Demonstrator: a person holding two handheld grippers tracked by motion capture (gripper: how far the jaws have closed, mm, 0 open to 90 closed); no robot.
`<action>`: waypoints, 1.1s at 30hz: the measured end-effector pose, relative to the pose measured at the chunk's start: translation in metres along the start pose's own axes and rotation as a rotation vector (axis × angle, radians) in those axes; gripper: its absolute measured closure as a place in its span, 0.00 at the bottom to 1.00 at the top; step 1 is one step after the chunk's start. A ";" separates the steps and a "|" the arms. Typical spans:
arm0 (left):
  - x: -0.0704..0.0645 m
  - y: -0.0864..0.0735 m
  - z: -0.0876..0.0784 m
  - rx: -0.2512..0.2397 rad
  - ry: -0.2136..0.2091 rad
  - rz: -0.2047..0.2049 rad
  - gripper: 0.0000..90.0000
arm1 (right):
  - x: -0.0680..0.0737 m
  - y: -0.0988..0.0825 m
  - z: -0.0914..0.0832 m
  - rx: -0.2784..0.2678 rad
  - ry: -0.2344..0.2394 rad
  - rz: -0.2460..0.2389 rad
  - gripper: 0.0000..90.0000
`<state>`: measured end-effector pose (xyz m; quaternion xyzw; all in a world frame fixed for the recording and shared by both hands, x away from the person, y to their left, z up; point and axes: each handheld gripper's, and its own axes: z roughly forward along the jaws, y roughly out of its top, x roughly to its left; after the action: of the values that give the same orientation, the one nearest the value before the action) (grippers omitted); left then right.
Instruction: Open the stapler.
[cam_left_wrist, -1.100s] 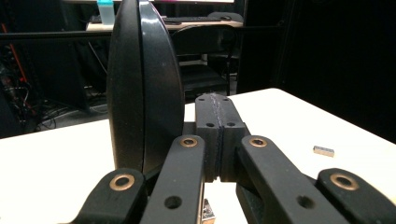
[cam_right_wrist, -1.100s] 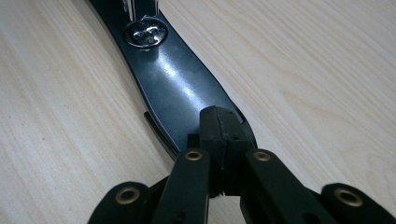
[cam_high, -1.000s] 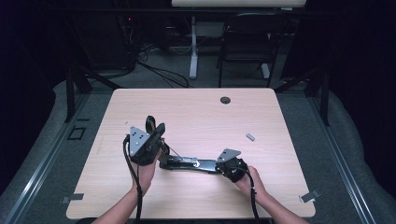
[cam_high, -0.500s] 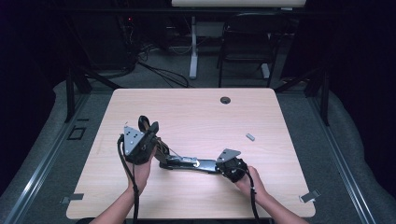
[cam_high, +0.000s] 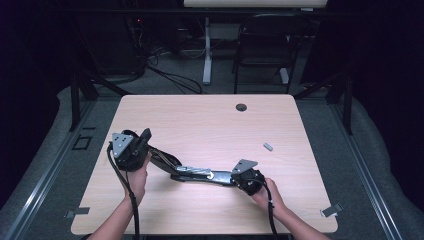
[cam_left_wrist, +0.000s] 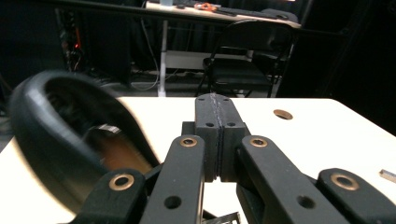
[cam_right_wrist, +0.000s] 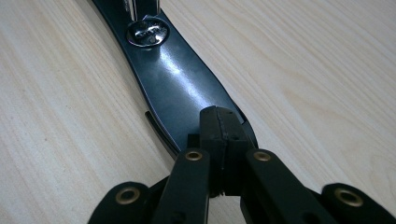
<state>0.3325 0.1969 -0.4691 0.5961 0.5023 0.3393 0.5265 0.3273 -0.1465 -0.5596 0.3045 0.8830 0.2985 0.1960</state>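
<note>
A long black hand tool (cam_high: 172, 165) with a shiny metal middle part (cam_high: 200, 173) lies across the table's front half. My left gripper (cam_high: 145, 136) stands at its left end, jaws shut pad to pad with nothing between them (cam_left_wrist: 217, 112). The tool's black loop handle (cam_left_wrist: 51, 140) sits blurred just left of those jaws. My right gripper (cam_high: 236, 177) is at the tool's right end, pointing left. In the right gripper view the shut jaws (cam_right_wrist: 223, 123) rest over the tool's flat black plate (cam_right_wrist: 182, 79), below its bright screw (cam_right_wrist: 148, 31). I see nothing pinched between them.
The wooden table (cam_high: 200, 125) has a dark cable hole (cam_high: 241, 107) near its far edge and a small grey piece (cam_high: 268, 146) to the right. A chair (cam_high: 262, 50) and a desk leg stand beyond the table. Cables trail from both grippers toward the front edge.
My left gripper has moved left across the table, and the tool's loop end has swung left with it. The right gripper has stayed on the tool's right end.
</note>
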 end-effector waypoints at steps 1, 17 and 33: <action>-0.001 0.001 -0.001 0.000 -0.001 0.011 0.99 | 0.000 0.000 0.000 -0.001 0.000 0.001 1.00; -0.015 0.006 0.007 0.141 -0.213 0.024 0.65 | -0.007 0.002 -0.003 0.029 0.035 -0.011 0.82; -0.027 0.002 -0.002 0.262 -0.304 0.091 0.23 | -0.026 0.008 -0.009 0.106 -0.022 0.015 0.20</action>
<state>0.3242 0.1716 -0.4636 0.7258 0.4294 0.2005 0.4986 0.3449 -0.1621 -0.5431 0.3241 0.8932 0.2495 0.1869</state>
